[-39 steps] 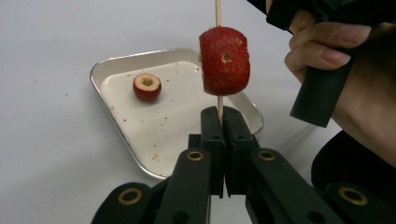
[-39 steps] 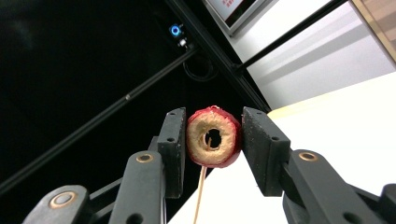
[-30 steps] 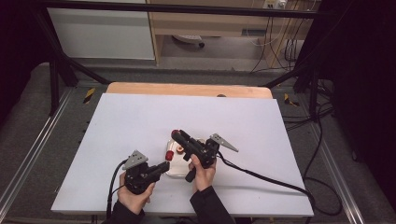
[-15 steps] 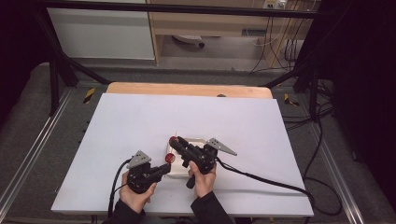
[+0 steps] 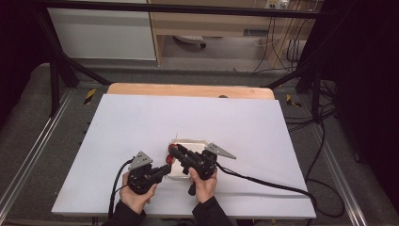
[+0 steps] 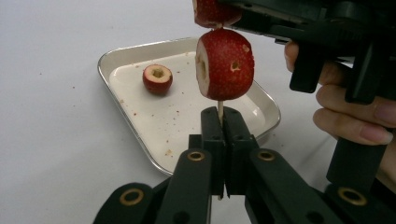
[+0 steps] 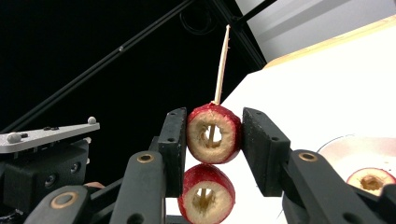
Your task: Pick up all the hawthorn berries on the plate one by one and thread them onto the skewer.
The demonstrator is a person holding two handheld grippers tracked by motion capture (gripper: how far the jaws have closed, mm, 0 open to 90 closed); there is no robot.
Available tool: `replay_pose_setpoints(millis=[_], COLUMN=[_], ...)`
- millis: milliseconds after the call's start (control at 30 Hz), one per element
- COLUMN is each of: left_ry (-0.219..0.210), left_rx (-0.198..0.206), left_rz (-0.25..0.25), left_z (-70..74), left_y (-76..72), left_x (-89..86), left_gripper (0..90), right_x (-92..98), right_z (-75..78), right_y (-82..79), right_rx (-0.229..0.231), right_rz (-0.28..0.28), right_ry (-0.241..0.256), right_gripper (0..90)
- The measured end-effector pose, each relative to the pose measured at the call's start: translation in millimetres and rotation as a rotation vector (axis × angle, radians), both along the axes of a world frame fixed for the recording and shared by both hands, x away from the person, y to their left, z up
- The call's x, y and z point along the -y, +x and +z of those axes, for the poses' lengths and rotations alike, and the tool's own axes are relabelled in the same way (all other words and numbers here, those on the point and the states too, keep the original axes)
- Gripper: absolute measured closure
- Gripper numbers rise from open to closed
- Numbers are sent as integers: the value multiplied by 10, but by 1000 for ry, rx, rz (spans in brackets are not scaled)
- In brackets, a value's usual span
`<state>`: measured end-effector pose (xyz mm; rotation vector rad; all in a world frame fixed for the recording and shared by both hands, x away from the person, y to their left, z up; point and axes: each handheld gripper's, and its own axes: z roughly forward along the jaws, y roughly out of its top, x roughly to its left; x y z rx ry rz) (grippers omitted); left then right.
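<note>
My left gripper (image 6: 223, 114) is shut on the base of a thin wooden skewer (image 6: 220, 108) and holds it upright. One cored red hawthorn (image 6: 226, 64) is threaded on the skewer just above the jaws. My right gripper (image 7: 214, 133) is shut on a second cored hawthorn (image 7: 219, 154), with the skewer (image 7: 222, 60) passing through its hole and standing out above it. The first fruit (image 7: 206, 196) sits right below it. In the high view the left gripper (image 5: 164, 170) and the right gripper (image 5: 173, 150) meet at the near left corner of a metal tray (image 5: 193, 142).
Another cored hawthorn (image 6: 158, 78) lies in the shallow metal tray (image 6: 116, 53) on the white tabletop (image 5: 141, 122). The right hand's fingers (image 6: 355, 126) are close beside the left gripper. Cables trail off the table's near edge.
The right gripper has come nearer and lower with its hawthorn, down onto the skewer. The left gripper has shifted slightly right to meet it.
</note>
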<state>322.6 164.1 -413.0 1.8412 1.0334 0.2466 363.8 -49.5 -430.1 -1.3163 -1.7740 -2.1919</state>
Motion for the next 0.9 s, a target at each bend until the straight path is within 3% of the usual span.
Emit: replay_pose_setpoints(millis=[100, 167, 233, 367, 500, 667, 900], left_ry=[6, 11, 35, 77, 98, 126, 164], left_rx=[18, 18, 30, 40, 35, 36, 49], left_rz=[-9, -22, -30, -43, -43, -52, -60], left_z=[0, -7, -17, -22, -34, -37, -35], left_y=[8, 20, 32, 58, 98, 127, 153], left_x=[-18, -41, -65, -123, -193, -271, -375], left_gripper=[886, 885, 886, 885, 884, 884, 883], right_x=[15, 38, 79, 197, 341, 434, 473], right_z=[23, 56, 111, 183, 192, 186, 199], right_y=[15, 18, 22, 54, 107, 179, 309], right_rx=[-4, 8, 13, 13, -11, -22, -82], right_rz=[11, 7, 10, 8, 20, 55, 113], right_ry=[-12, -39, -81, -216, -339, -529, -654], right_gripper=[604, 483, 449, 291, 193, 115, 103])
